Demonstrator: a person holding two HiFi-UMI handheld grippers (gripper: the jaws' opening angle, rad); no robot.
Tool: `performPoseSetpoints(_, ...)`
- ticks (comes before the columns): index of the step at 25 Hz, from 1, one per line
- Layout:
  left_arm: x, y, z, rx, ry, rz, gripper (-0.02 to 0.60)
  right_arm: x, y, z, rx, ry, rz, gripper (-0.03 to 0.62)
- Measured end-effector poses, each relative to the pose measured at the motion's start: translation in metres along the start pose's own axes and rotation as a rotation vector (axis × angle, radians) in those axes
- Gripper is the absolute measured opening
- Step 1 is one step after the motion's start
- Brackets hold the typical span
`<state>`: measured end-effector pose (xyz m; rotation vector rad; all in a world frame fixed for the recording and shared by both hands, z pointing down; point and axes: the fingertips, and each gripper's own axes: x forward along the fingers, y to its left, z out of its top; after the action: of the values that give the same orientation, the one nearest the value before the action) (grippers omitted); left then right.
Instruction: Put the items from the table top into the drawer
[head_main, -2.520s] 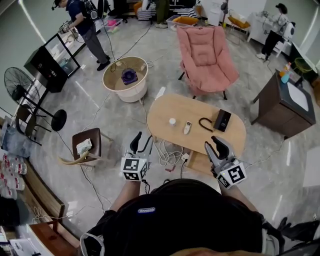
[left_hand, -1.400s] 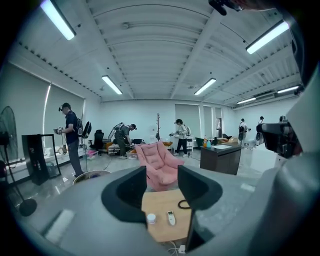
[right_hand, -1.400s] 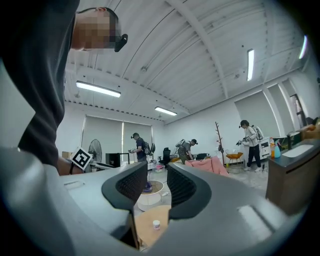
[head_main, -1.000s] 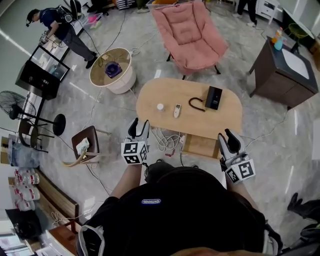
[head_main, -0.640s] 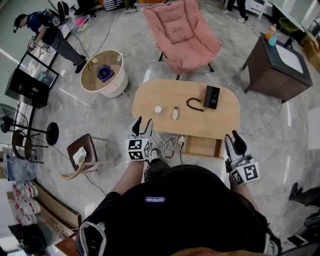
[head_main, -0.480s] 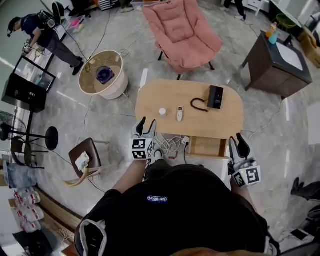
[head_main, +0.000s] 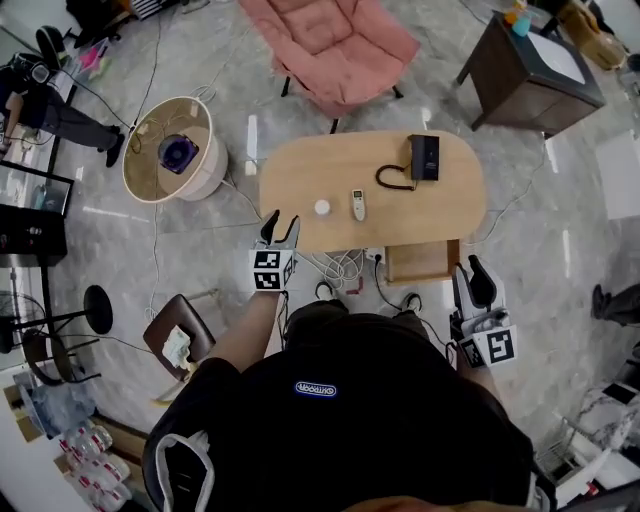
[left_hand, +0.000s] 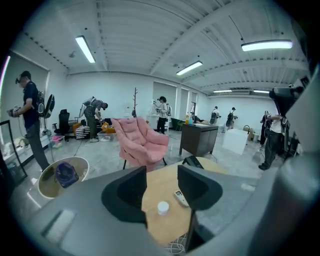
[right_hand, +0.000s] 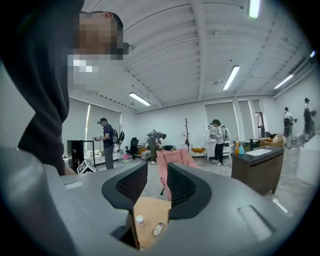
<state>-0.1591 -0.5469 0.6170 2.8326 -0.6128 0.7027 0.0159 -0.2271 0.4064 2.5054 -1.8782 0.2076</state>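
Approach stage; nothing is picked yet. The left hand-held gripper (head_main: 279, 226) hangs at the near edge of the counter (head_main: 300, 175), jaws moderately apart and empty. The right hand-held gripper (head_main: 470, 285) is just beside the open drawer (head_main: 420, 262), jaws narrowly apart and also empty. The white jar (head_main: 322, 207), remote (head_main: 358, 204), black cable (head_main: 390, 178) and black box (head_main: 424, 156) all lie on the counter.

Recommended: carry the left gripper forward over the jar, straddle it squarely and close low on its body.

Against the frame half a second earlier, the counter sits squarer in view, the left gripper is closer to it, and the items are unmoved.
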Motion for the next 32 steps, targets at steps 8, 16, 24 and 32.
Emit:
performPoseSetpoints(8,0.058,-0.010,-0.052,0.064,0.129,-0.084,0.196,-0.039,-0.008,-0.038,0.030,0.072,-0.120,0.153)
performPoseSetpoints(16,0.118,-0.027,-0.120,0.073,0.257,-0.089,0.204,-0.066,-0.035,-0.068,0.048,0.147,-0.171,0.155)
performPoseSetpoints(24,0.183,-0.025,-0.196,0.092,0.381,-0.091,0.244,-0.099,-0.057,-0.107,0.118,0.232,-0.242,0.156)
performPoseSetpoints(32,0.232,-0.020,-0.246,0.107,0.507,-0.105,0.304,-0.134,-0.071,-0.159,0.117,0.369,-0.269,0.158)
